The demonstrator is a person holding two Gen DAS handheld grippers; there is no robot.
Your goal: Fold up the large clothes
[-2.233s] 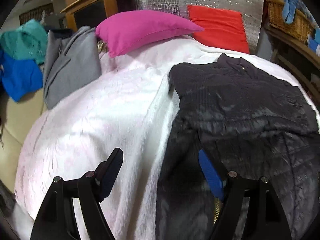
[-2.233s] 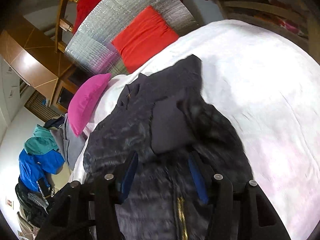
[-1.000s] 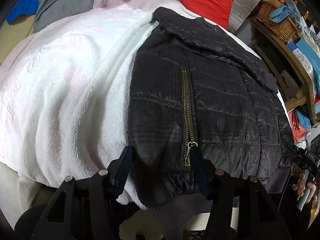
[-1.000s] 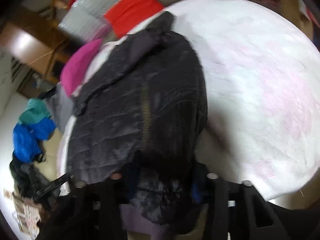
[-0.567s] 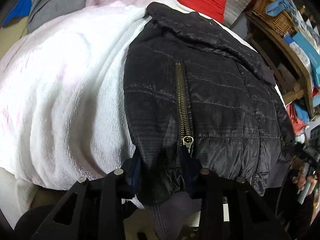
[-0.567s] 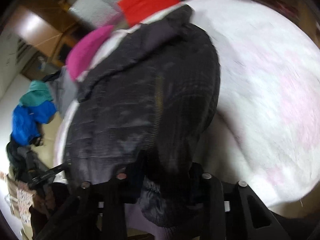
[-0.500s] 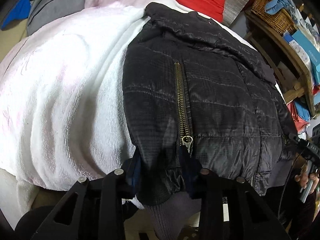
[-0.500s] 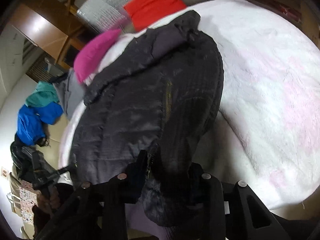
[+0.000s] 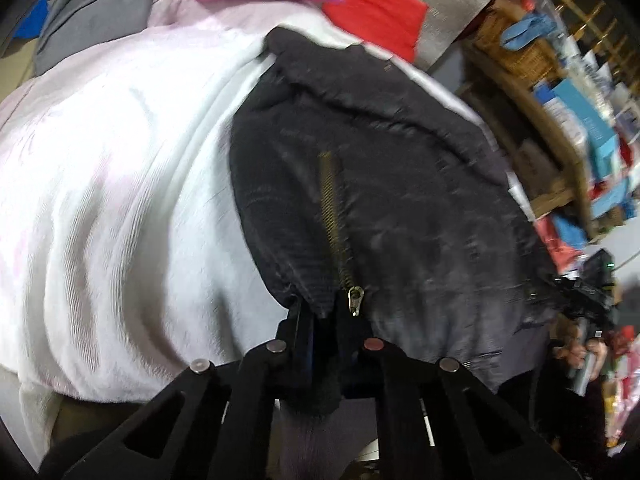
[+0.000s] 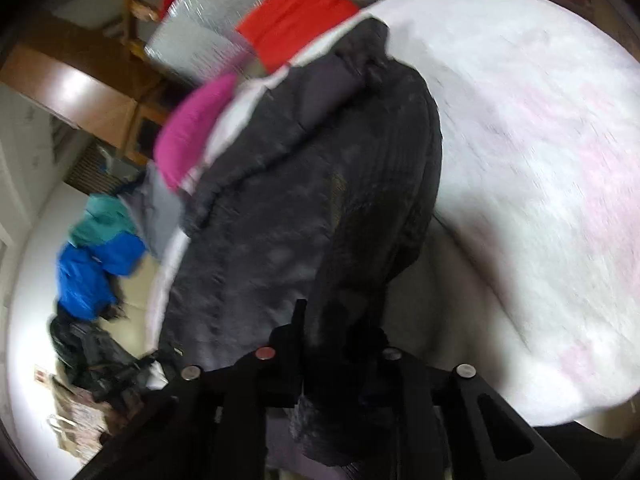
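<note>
Black quilted jacket (image 9: 400,200) lies on the white bed (image 9: 120,200); left claw (image 9: 324,316) and right claw (image 10: 320,320) each clamp its hem.

Two seconds back both claws hovered open above the black quilted puffer jacket (image 9: 400,200) spread on the white blanket-covered bed (image 9: 120,200). Since then they have dropped to its near hem, and the left claw (image 9: 326,320) has closed on the hem beside the brass zipper pull (image 9: 355,298), while the right claw (image 10: 332,332) has clamped a bunched fold of hem.
</note>
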